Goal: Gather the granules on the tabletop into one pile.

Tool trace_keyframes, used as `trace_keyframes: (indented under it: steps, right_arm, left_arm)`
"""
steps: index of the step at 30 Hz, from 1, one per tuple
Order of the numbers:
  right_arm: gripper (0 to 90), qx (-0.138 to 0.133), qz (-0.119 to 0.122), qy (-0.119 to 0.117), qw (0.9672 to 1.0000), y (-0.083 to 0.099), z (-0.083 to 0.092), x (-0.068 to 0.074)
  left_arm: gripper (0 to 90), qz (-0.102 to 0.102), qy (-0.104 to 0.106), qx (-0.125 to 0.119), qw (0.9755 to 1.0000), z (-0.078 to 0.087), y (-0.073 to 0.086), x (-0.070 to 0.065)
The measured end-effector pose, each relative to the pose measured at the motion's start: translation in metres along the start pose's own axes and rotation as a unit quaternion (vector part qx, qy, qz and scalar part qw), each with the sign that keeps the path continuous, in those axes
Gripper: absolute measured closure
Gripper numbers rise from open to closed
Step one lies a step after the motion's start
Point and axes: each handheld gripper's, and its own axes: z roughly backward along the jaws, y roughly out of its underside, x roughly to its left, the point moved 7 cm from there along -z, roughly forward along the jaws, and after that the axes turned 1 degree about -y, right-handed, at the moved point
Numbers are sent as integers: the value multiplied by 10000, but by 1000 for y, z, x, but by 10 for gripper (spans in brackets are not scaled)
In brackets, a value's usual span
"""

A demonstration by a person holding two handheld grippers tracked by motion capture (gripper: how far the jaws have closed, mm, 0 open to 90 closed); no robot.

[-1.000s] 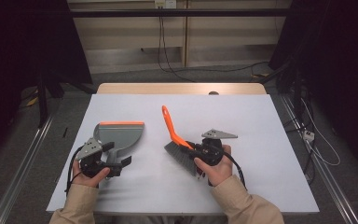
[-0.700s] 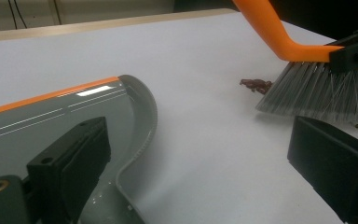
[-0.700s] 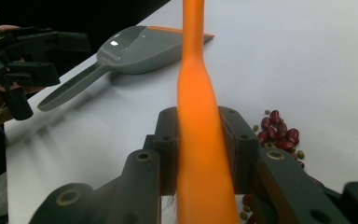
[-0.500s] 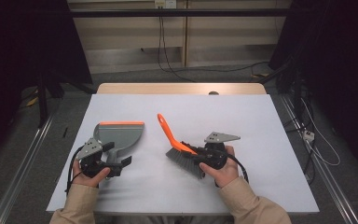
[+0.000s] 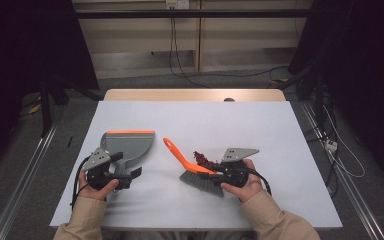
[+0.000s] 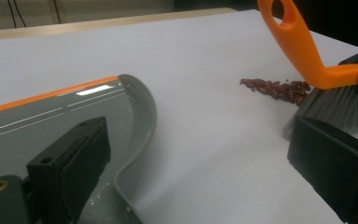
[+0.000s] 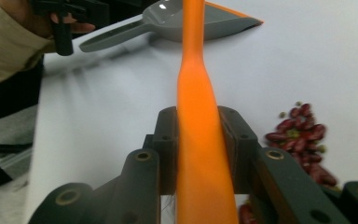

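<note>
A grey dustpan (image 5: 128, 144) with an orange lip lies at the table's left, its handle pointing toward the person. My left gripper (image 5: 126, 166) sits at that handle with its jaws wide apart. In the left gripper view the dustpan (image 6: 51, 116) lies under the left jaw, and the left gripper (image 6: 198, 133) grips nothing. My right gripper (image 5: 219, 170) is shut on the orange handle of a hand brush (image 5: 179, 155), whose grey bristles (image 5: 200, 181) rest on the table. A small pile of dark red beans (image 5: 203, 159) lies just behind the brush; these beans (image 7: 303, 128) lie right of the right gripper (image 7: 200, 137).
The white table (image 5: 280, 130) ends in a wooden strip at the far edge. Cables trail from both grippers toward the person. Dark floor, rails and loose cables surround the table.
The brush handle has tipped down and to the left in the right gripper. The bean pile now shows behind the brush. The left hand and the dustpan have stayed put.
</note>
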Motion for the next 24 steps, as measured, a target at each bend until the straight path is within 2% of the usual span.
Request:
trace_keyframes:
  steps: [4, 8, 10, 12, 15, 17, 20, 24]
  right_arm:
    - [711, -12, 196, -38, 9998, -3, -3, -8]
    - [711, -12, 388, 92, 9992, -8, -5, -17]
    - [712, -31, 392, 142, 9991, -10, -6, -23]
    - [713, -89, 289, 76, 9995, -12, -7, -25]
    - [713, -294, 179, -35, 9994, -20, -5, -22]
    - [712, -412, 222, -33, 9989, -28, -1, -22]
    - [712, -522, 264, 134, 9982, -42, 5, -29]
    - [712, -596, 363, 502, 9963, -55, 13, -50]
  left_arm:
    - [56, 9, 3, -7, 10000, 0, 0, 0]
    - [56, 10, 1, -8, 10000, 0, 0, 0]
    - [56, 9, 1, -11, 10000, 0, 0, 1]
    - [56, 13, -3, -7, 10000, 0, 0, 1]
    - [56, 11, -6, 4, 10000, -1, 1, 1]
    - [56, 13, -4, 11, 10000, -1, 1, 1]
    - [56, 7, 2, -1, 10000, -1, 1, 1]
    - [56, 15, -1, -10, 10000, -1, 0, 1]
